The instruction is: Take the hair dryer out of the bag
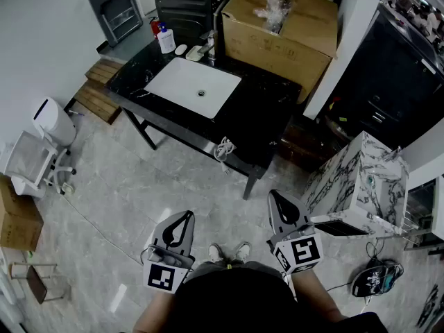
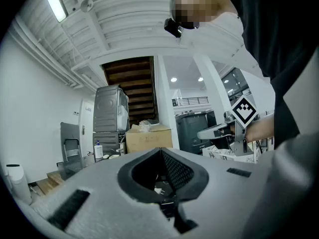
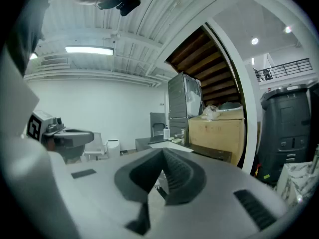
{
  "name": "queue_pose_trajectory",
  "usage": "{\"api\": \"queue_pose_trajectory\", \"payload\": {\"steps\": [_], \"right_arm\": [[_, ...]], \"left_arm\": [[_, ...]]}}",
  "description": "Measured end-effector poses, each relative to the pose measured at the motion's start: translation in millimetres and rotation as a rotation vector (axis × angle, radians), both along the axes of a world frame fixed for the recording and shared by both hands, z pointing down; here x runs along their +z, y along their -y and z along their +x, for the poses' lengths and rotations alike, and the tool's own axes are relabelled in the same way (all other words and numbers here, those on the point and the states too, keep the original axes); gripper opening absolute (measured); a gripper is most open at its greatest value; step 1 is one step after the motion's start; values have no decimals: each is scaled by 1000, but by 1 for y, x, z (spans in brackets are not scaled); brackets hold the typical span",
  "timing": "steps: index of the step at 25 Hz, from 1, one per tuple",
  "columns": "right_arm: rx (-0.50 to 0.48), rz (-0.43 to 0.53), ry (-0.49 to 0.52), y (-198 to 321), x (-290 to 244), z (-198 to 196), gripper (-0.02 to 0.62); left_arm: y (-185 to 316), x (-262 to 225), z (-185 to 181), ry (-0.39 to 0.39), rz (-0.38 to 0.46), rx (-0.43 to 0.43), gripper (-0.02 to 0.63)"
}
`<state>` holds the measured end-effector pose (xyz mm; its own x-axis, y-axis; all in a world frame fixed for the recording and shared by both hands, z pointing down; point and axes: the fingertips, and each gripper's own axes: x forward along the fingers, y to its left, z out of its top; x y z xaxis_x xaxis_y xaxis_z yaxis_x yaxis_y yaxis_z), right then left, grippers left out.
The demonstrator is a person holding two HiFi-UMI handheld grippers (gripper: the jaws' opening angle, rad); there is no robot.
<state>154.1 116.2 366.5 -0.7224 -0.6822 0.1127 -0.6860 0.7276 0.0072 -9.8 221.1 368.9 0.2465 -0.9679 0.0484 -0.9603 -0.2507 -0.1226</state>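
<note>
Readiness is suggested by the pose: the left gripper [image 1: 186,217] and the right gripper [image 1: 275,196] are carried level and side by side, each with its jaws pressed together on nothing, well short of the black table [image 1: 263,109] ahead of them. No hair dryer or bag can be picked out with certainty. A white cord [image 1: 223,149] is draped over the table's near edge, and crumpled clear plastic [image 1: 274,5] lies atop the cardboard box [image 1: 277,44] far beyond the jaws, its contents unreadable.
</note>
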Motion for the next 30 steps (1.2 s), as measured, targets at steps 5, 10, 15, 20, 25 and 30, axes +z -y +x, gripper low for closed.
{"api": "queue_pose_trajectory", "payload": {"steps": [5,10,15,20,25,30], "right_arm": [[-15,-3,4,-5,1,2,12],[-60,-42,52,-9,4,8,12],[-106,-65,49,-10,21,5,13],[-142,-95,52,-18,28,-7,13],[-118,-90,37,-5,32,-11,12],[-50,-125,8,18,45,-13,14]], "left_arm": [[-4,-2,5,-3,5,-10,23],[-5,-4,14,7,4,-21,23],[-8,-5,13,40,20,-68,23],[-12,-5,6,36,-3,-93,23],[8,2,-1,24,-2,-66,23],[42,15,-9,-21,-12,-5,23]]}}
